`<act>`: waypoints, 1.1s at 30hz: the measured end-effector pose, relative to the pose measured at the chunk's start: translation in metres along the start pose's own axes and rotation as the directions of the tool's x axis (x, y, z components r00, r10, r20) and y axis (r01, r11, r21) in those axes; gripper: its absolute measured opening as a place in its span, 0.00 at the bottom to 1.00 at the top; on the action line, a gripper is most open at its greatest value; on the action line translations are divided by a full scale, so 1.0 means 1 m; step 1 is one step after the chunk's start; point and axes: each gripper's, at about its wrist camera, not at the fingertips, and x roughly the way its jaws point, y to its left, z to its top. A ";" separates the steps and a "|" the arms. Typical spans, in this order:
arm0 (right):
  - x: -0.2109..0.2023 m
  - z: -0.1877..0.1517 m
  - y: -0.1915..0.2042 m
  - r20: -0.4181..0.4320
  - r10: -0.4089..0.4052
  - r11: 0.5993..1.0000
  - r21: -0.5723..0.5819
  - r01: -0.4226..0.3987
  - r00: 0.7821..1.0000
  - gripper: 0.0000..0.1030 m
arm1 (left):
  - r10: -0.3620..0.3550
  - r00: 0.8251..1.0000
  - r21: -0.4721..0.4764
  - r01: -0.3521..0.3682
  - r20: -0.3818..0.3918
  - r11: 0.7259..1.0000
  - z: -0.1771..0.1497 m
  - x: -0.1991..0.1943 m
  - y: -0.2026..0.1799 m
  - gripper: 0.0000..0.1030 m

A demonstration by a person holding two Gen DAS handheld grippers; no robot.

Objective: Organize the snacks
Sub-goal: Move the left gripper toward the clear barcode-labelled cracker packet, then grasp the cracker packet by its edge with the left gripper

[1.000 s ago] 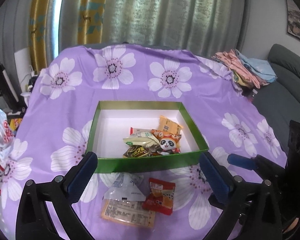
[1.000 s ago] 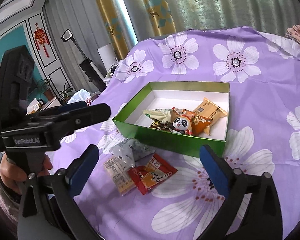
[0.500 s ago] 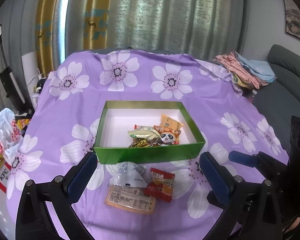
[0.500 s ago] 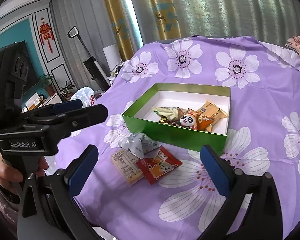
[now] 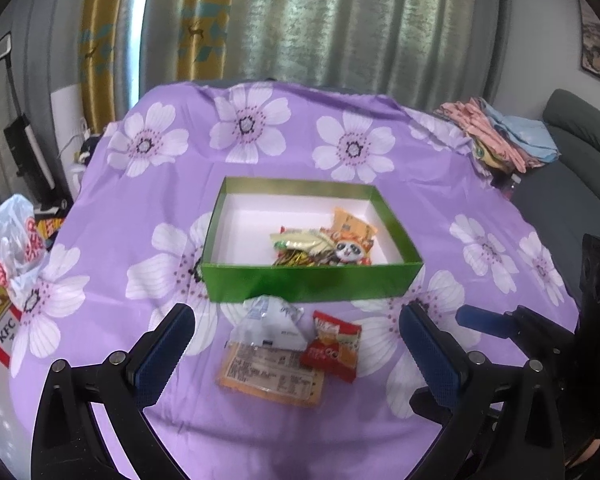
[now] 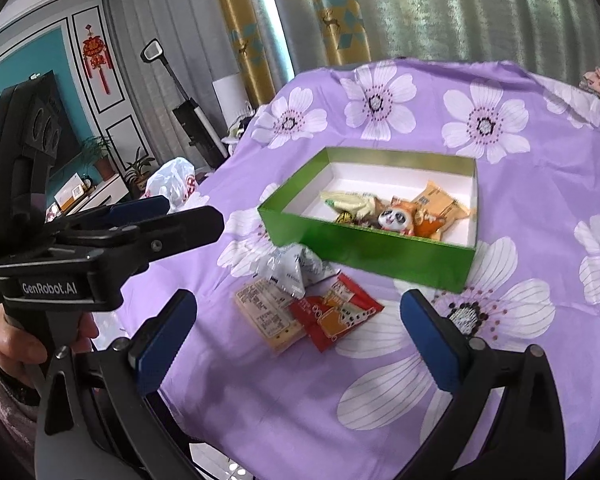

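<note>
A green box point(image 5: 308, 284) point(image 6: 364, 248) sits mid-table holding several snacks, among them a panda packet point(image 5: 350, 249) point(image 6: 394, 218) and an orange packet point(image 6: 440, 204). In front of the box lie three loose snacks: a silver triangular pack point(image 5: 272, 320) point(image 6: 290, 270), a red packet point(image 5: 332, 346) point(image 6: 336, 312) and a flat tan packet point(image 5: 272, 376) point(image 6: 268, 316). My left gripper point(image 5: 296, 352) is open and empty, held back above the loose snacks. My right gripper point(image 6: 300, 340) is also open and empty, near the table's front edge. The left gripper's body point(image 6: 100, 240) shows at left in the right wrist view.
The purple flowered tablecloth point(image 5: 260, 152) covers the table. A white plastic bag point(image 5: 8, 240) and a KFC carton point(image 5: 4, 328) lie off the left side. Folded clothes point(image 5: 496, 136) rest on a grey sofa point(image 5: 572, 184) at right. A hand point(image 6: 8, 344) grips the left handle.
Both grippers have pulled back and up from the table, so the box and loose snacks look smaller and farther. Jaws stay open; no snack has moved.
</note>
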 end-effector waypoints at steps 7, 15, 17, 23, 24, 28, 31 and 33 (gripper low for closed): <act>0.022 -0.015 0.005 -0.063 0.020 1.000 0.011 -0.019 0.998 0.99 | 0.004 0.999 -0.021 -0.005 -0.048 1.000 -0.009 0.016 0.013 0.99; 0.049 -0.033 0.008 -0.126 0.034 0.999 0.021 -0.031 0.991 0.99 | -0.034 0.995 -0.074 0.027 -0.094 0.997 -0.032 0.040 0.039 0.99; 0.056 -0.037 0.009 -0.143 0.031 0.999 0.018 -0.029 0.989 0.99 | -0.045 0.994 -0.086 0.037 -0.097 0.996 -0.038 0.044 0.045 0.99; 0.075 -0.050 0.012 -0.188 0.027 1.000 0.009 -0.026 0.982 0.99 | -0.102 0.988 -0.141 0.085 -0.117 0.986 -0.055 0.060 0.068 0.99; 0.077 -0.051 0.012 -0.192 0.026 1.000 0.004 -0.026 0.981 0.98 | -0.109 0.987 -0.150 0.090 -0.121 0.985 -0.057 0.063 0.071 0.99; 0.087 -0.052 0.016 -0.201 0.040 0.999 -0.003 -0.042 0.979 0.95 | -0.156 0.979 -0.164 0.135 -0.128 0.977 -0.060 0.074 0.075 0.99; 0.096 -0.054 0.019 -0.218 0.040 0.999 -0.015 -0.045 0.975 0.87 | -0.167 0.976 -0.159 0.144 -0.141 0.977 -0.060 0.082 0.075 0.99; 0.103 -0.055 0.019 -0.224 0.036 0.999 -0.024 -0.042 0.974 0.84 | -0.181 0.974 -0.153 0.159 -0.138 0.975 -0.059 0.086 0.074 0.99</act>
